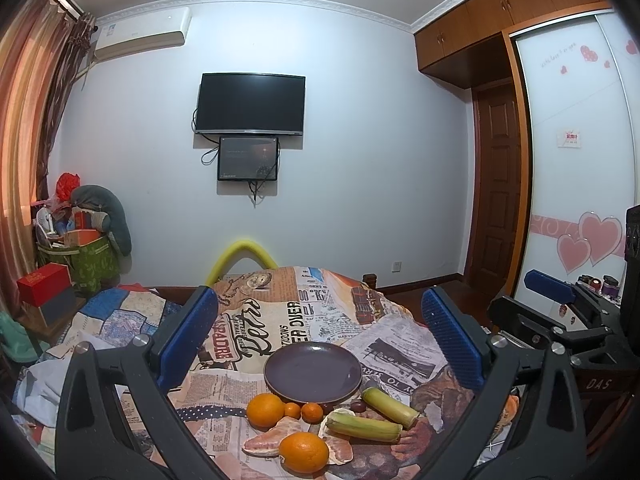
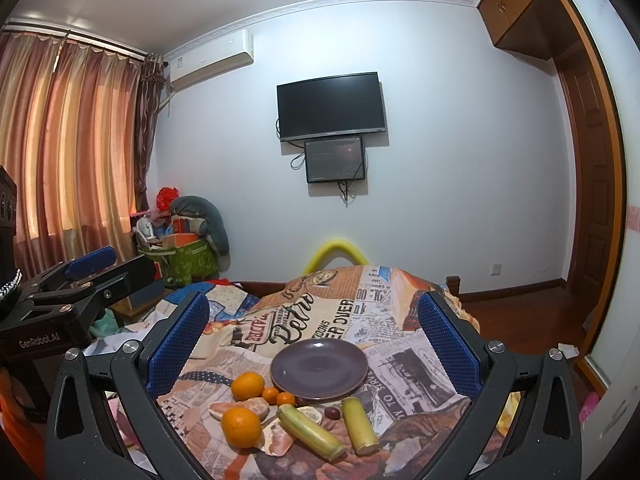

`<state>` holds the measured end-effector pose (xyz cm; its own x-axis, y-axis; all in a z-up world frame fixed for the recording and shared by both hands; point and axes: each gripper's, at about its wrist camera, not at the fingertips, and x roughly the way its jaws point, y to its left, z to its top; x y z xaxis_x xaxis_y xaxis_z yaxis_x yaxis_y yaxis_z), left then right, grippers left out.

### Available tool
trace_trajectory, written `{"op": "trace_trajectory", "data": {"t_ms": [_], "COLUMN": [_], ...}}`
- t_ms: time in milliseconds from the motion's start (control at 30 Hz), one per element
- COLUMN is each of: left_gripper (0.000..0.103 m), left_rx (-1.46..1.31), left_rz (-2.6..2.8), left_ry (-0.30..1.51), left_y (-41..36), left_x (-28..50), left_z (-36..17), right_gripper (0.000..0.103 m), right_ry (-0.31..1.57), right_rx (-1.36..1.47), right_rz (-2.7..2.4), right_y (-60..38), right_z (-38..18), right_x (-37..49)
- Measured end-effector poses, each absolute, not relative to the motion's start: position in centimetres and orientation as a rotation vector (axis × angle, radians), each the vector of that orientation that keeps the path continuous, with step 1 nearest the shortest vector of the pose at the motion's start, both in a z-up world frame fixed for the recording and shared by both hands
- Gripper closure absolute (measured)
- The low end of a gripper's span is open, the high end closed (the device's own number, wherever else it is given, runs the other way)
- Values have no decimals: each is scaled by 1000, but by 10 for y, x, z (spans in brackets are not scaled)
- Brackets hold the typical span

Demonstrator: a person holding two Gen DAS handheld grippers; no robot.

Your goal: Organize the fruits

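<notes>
Both my left gripper (image 1: 320, 328) and right gripper (image 2: 314, 328) hang spread and empty over the printed cloth (image 1: 260, 320). The plate (image 1: 313, 372) is bare; oranges (image 1: 265, 411), cane pieces (image 1: 363, 427) and peeled segments (image 1: 276, 438) lie just before it. I'd start with the nearest orange (image 2: 241, 427), squeezing gently. Only my right view shows the curtains (image 2: 68, 140) fully.

Ahead of the fingers (image 1: 188, 332) lies a dark plate (image 1: 313, 372); nearer them, oranges (image 1: 265, 411), peeled segments (image 1: 276, 438) and two green cane pieces (image 1: 363, 427).
</notes>
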<state>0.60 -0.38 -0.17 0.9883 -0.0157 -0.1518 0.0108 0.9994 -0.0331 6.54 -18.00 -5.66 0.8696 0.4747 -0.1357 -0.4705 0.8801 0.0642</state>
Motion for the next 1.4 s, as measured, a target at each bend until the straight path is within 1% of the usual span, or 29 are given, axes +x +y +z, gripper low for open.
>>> {"op": "trace_trajectory", "data": {"t_ms": [767, 967, 1233, 1267, 1367, 1400], "left_gripper": [0, 0, 0, 3, 15, 16], "left_rx": [-33, -37, -67, -67, -73, -78], "left_rz": [-23, -35, -3, 3, 9, 9], "left_ry": [161, 193, 319, 337, 414, 440], "left_y": [-4, -1, 16, 18, 26, 28], "left_x": [8, 17, 47, 51, 67, 72], "left_z": [-4, -12, -42, -47, -65, -71], "right_gripper": [0, 0, 0, 0, 0, 0], "right_ry": [165, 198, 288, 305, 359, 374], "right_rx": [34, 23, -8, -11, -27, -34], "right_rz": [492, 491, 477, 478, 485, 488], "right_y": [-181, -179, -179, -179, -178, -177], "right_z": [-59, -64, -92, -96, -111, -114], "right_x": [69, 76, 94, 97, 108, 110]}}
